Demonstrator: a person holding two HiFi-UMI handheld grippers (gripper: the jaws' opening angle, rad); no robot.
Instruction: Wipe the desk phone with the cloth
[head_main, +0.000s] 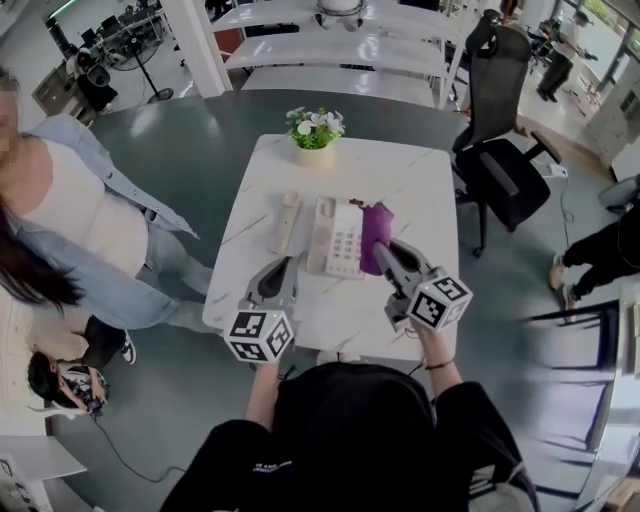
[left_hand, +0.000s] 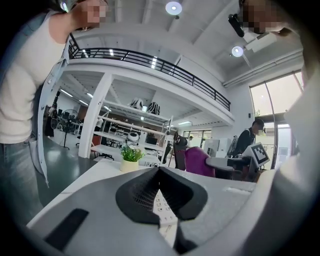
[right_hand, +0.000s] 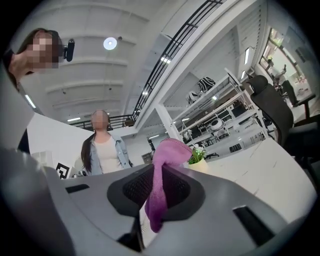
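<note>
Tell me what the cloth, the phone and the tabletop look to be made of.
Cloth: soft fuzzy fabric, likely microfibre; it droops limply and has a matte nap. Phone: probably hard moulded plastic, off-white, with a smooth rigid shell. Tabletop: white with grey veins, marble-look; real stone or printed laminate can't be told.

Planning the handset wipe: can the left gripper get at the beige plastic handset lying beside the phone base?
Likely yes: the beige plastic handset lies bare just ahead of the left gripper, with nothing between. Its jaws are together, so they must open first.
</note>
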